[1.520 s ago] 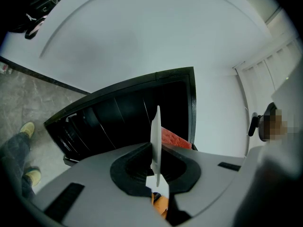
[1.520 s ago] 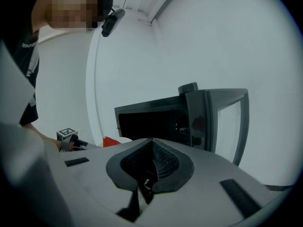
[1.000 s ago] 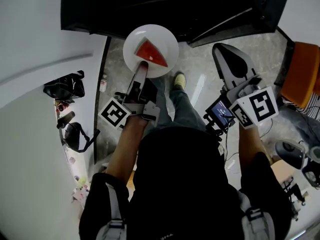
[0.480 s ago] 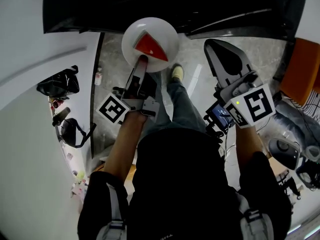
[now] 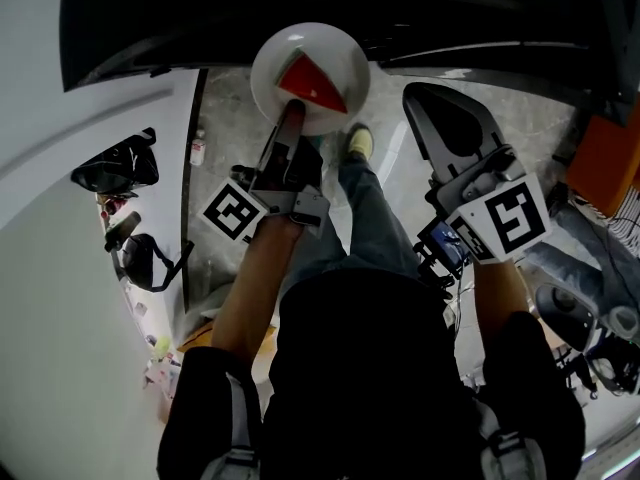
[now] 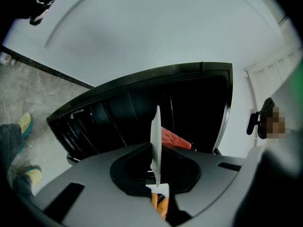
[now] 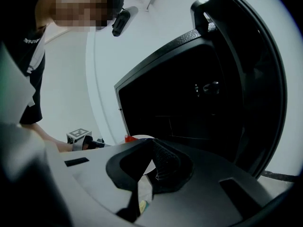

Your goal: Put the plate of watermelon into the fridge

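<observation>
As L gripper (image 5: pixel 289 120) clamps plate (image 5: pixel 285 56) w/ watermelon (image 5: pixel 312 80), fridge (image 5: pixel 450 8) gapes.

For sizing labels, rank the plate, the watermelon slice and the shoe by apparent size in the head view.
1. white plate
2. watermelon slice, lying on it
3. yellow-green shoe, smallest, though it sits farther from the camera, which shrinks it

One plate (image 5: pixel 332 42), one watermelon slice (image 5: pixel 312 82)

My left gripper (image 5: pixel 291 116) is matt grey plastic; the round white plate (image 5: pixel 284 52) looks smooth and glossy; the grey marbled floor (image 5: pixel 226 128) is polished stone.
</observation>
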### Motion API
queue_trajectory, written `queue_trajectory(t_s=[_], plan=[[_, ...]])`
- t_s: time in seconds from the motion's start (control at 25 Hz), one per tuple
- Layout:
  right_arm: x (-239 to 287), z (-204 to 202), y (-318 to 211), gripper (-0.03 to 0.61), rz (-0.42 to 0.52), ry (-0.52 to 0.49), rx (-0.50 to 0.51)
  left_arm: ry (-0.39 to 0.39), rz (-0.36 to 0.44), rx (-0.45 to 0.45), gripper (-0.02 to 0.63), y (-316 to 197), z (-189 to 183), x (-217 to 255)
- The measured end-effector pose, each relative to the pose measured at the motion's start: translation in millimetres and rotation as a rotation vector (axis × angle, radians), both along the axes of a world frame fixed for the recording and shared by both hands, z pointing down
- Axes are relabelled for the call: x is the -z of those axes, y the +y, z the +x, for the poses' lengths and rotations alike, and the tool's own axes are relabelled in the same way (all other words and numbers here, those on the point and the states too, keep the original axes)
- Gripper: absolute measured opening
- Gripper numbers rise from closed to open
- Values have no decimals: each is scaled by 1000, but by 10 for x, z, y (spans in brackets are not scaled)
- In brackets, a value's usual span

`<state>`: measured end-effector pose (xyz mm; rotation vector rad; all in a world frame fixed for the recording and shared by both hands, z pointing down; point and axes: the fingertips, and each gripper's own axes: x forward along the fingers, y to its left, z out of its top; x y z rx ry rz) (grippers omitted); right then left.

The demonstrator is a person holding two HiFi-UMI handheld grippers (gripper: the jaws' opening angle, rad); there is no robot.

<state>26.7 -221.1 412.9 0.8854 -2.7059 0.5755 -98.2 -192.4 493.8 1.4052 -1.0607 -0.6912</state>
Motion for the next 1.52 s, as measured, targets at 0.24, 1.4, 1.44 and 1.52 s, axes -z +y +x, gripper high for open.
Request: queue_trajectory(t_s=[0.24,1.4,1.44,1.52], plan=[[-204,-161,-29,6,-2,39,6,4,-20,3,26,-125,-67,-286],[-409,30,-133,6,-36,64,-49,45,-65,71,28,-874,-44,-1066],[-414,34,-133,6,-38,67,-50,43,-67,72,28,-887,-52,-1085],[-431,44,-143,6,-39,79,-50,41,-72,76,28,-917,-66,-1126]])
